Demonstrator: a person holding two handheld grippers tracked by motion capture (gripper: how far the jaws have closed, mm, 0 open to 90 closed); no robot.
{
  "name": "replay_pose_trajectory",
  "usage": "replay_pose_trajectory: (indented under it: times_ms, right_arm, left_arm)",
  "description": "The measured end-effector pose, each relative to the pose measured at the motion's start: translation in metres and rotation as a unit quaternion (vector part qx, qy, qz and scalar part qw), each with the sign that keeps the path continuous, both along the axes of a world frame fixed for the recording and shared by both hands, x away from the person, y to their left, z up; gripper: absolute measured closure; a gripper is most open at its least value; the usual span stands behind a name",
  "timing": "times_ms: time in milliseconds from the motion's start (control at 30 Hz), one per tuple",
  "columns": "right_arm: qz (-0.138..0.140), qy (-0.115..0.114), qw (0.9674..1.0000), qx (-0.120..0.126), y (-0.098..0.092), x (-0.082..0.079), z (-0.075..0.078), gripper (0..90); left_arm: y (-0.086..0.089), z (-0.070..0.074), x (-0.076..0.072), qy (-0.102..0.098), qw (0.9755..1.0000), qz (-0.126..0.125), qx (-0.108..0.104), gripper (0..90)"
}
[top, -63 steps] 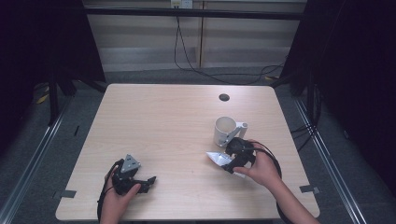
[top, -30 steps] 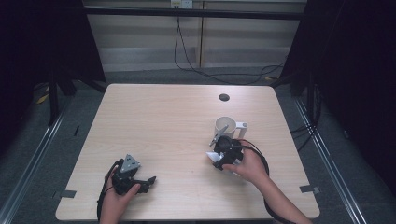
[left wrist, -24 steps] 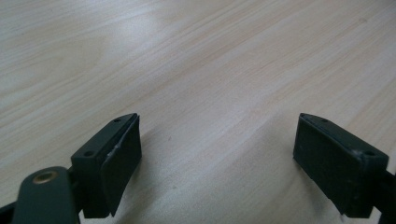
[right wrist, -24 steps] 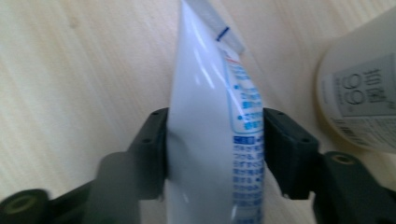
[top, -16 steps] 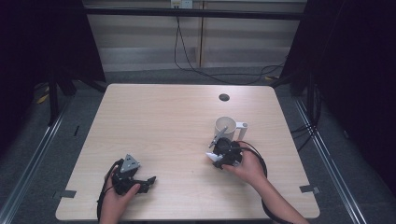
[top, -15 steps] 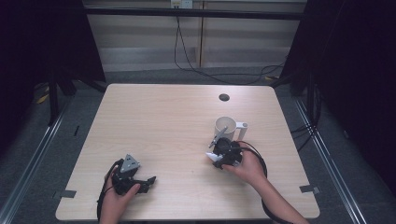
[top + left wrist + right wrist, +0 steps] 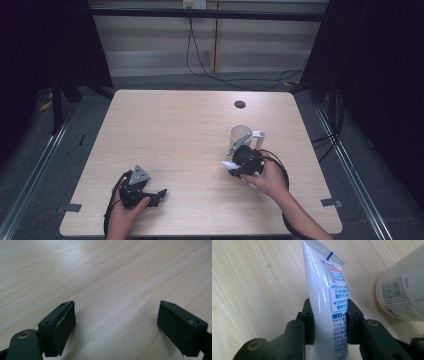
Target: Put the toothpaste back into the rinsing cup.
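We see the right gripper (image 7: pixel 234 162), clamped on the white tube (image 7: pixel 325 302), now turned and drawn in closer to the mug (image 7: pixel 243 136) than two seconds ago, when it lay lower and further right. The mug's wall (image 7: pixel 402 290) stands just right of the tube's crimped end.

A pale wooden table (image 7: pixel 175 130) bears a white mug (image 7: pixel 241 137).
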State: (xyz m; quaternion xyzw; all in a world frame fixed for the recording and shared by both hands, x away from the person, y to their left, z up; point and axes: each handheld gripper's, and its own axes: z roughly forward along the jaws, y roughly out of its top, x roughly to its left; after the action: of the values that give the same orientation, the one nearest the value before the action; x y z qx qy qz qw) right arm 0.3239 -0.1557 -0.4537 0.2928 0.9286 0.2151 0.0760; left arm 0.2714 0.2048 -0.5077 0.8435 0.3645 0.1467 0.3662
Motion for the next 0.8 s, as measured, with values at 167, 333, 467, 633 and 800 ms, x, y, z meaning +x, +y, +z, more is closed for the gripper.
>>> replay_pose_trajectory:
  times_ms: [167,333,467,633,800]
  right_arm:
    - [-0.004,-0.004,0.9997,0.024,-0.007,0.000,0.006,67.4]
    - [-0.007,-0.013,0.9991,0.039,-0.011,-0.001,0.013,67.4]
    - [-0.012,-0.015,0.9983,0.055,-0.013,-0.001,0.018,67.4]
    - [-0.018,-0.019,0.9965,0.079,-0.017,-0.001,0.023,67.3]
    - [-0.020,-0.018,0.9957,0.089,-0.019,0.000,0.029,67.1]
  left_arm:
    - [0.000,0.000,0.000,0.000,1.0000,0.000,0.000,15.1]
    - [0.000,0.000,0.000,0.001,1.0000,0.000,0.000,15.1]
    - [-0.001,0.000,0.000,-0.001,1.0000,0.001,0.000,15.0]
    - [0.000,0.000,0.000,0.000,1.0000,0.000,0.000,15.1]
    - [-0.001,0.000,0.000,-0.001,1.0000,0.000,0.002,15.1]
